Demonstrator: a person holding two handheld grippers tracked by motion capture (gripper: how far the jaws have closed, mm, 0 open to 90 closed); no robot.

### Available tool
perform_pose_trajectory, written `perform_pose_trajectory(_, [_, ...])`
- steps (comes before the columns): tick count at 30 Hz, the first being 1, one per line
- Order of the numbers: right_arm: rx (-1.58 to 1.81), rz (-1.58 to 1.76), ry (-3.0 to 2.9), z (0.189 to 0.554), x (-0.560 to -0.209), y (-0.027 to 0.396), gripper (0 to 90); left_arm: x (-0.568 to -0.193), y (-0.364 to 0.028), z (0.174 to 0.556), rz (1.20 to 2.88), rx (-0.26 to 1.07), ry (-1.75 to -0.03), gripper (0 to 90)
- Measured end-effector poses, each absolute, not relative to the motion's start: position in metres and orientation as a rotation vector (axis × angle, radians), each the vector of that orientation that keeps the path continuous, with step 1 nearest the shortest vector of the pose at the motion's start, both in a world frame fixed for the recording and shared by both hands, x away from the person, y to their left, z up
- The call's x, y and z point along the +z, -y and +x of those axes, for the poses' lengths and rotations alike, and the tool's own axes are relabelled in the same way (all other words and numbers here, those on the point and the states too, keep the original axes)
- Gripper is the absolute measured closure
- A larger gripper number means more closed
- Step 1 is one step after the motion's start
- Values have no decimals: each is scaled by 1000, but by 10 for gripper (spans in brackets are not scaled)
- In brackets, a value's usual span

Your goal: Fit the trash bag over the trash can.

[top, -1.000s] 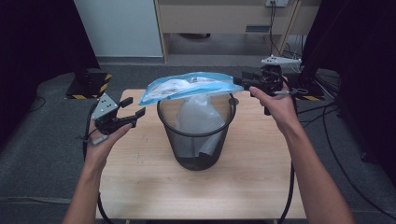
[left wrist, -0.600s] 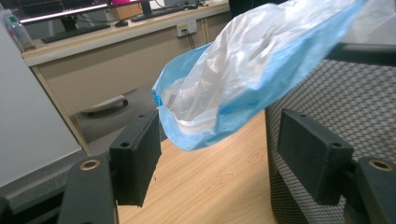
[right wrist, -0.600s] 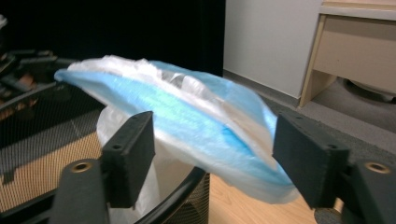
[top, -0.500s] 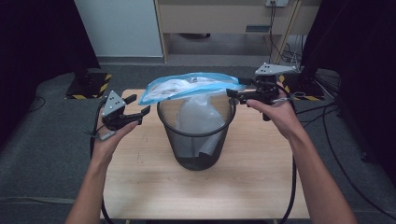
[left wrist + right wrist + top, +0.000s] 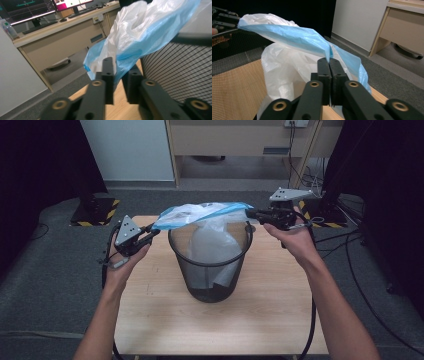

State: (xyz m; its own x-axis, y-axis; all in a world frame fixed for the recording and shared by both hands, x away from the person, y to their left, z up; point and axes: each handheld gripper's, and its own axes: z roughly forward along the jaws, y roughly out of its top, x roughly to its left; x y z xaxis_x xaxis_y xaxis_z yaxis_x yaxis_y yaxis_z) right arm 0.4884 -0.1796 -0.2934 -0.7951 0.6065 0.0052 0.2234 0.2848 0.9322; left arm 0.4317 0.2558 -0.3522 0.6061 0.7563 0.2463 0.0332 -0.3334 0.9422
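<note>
Bag (image 5: 202,214): stretched over the bin (image 5: 210,270). Left gripper (image 5: 150,234) has moved in to 9 o'clock; right gripper (image 5: 248,213) at 3 o'clock. Both jaws have just closed, clamping its blue rim.

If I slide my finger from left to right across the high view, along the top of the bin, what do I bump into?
left gripper → blue-and-white plastic bag, stretched above the black mesh bin → right gripper
</note>
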Motion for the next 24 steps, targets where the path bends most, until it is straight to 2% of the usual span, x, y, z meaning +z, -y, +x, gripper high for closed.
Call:
perform_pose_trajectory(3, [1524, 747, -2212, 482, -292, 185, 900, -349, -255, 426, 1772, 863, -634, 897])
perform_pose_trajectory(12, [1561, 718, -2218, 447, -299, 204, 900, -347, -242, 401, 1832, 876, -581, 899])
perform_pose_trajectory(16, [1567, 705, -2248, 426, -312, 214, 900, -350, -238, 390, 1861, 886, -562, 899])
perform_pose_trajectory(24, [1588, 649, -2325, 404, -330, 212, 900, -353, -235, 381, 1878, 876, -550, 899])
